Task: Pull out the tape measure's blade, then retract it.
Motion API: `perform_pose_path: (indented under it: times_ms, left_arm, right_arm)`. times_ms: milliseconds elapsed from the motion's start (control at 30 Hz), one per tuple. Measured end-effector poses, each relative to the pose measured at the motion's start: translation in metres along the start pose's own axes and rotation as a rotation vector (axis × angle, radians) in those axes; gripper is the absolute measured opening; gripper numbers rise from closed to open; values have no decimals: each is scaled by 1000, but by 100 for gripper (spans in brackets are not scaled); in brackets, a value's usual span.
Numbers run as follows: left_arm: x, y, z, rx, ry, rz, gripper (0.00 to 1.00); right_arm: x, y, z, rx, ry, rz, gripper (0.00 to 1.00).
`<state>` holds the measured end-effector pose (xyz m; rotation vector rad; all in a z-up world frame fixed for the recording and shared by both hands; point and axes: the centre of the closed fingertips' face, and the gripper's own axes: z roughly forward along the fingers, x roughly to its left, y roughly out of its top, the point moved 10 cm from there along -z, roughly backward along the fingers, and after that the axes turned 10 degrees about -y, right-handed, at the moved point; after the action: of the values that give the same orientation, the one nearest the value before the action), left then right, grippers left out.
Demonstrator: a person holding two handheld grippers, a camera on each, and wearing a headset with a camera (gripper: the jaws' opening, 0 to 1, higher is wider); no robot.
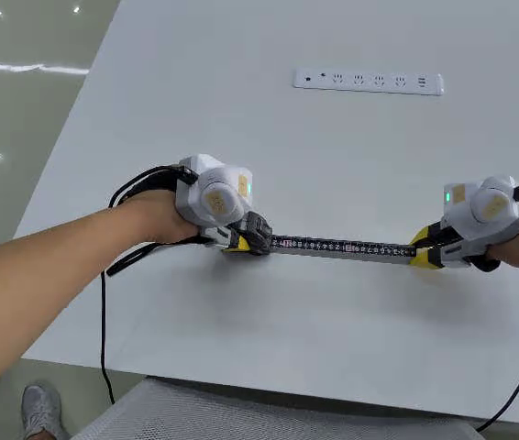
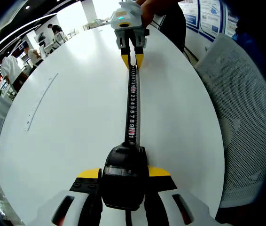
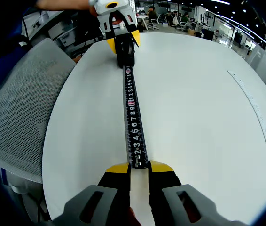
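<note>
The left gripper [image 2: 124,172] has its yellow-tipped jaws pressed against both sides of the tape measure case [image 1: 256,235], a black body that sits low over the white table [image 1: 333,165]. From the case's mouth the blade [image 3: 132,113] runs out in a straight line, drawn well clear of the case, its dark face with printed numbers turned upward. It lies close above the table surface, though the pictures do not settle whether it touches. At the far end the right gripper [image 3: 138,168] pinches the tip of the blade between its jaws, which are closed to a narrow slit around it. In the head view the two grippers stand well apart near the table's front edge, the left one to the left and the right one to the right, with the blade stretched between them and each gripper held in a hand. A black cable [image 1: 105,302] loops from the left gripper and hangs over the table edge. A white power strip [image 1: 369,82] lies far back on the table, well away from the tape. A grey mesh chair [image 1: 241,412] stands just in front of the table.
</note>
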<state>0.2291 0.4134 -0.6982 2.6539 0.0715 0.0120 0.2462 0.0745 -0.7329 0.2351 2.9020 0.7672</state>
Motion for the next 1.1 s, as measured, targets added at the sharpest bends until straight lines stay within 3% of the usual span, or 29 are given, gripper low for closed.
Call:
perform_pose_path:
  times_ms: [333,1100]
  left_arm:
    - [0,1,0,2,-1,3,30]
    - [3,-4,3,-24,11,6,32]
  right_arm:
    - [-3,-12,-7,14,-7,12,9]
    - [1,-7,-3,27,-20,-42,12]
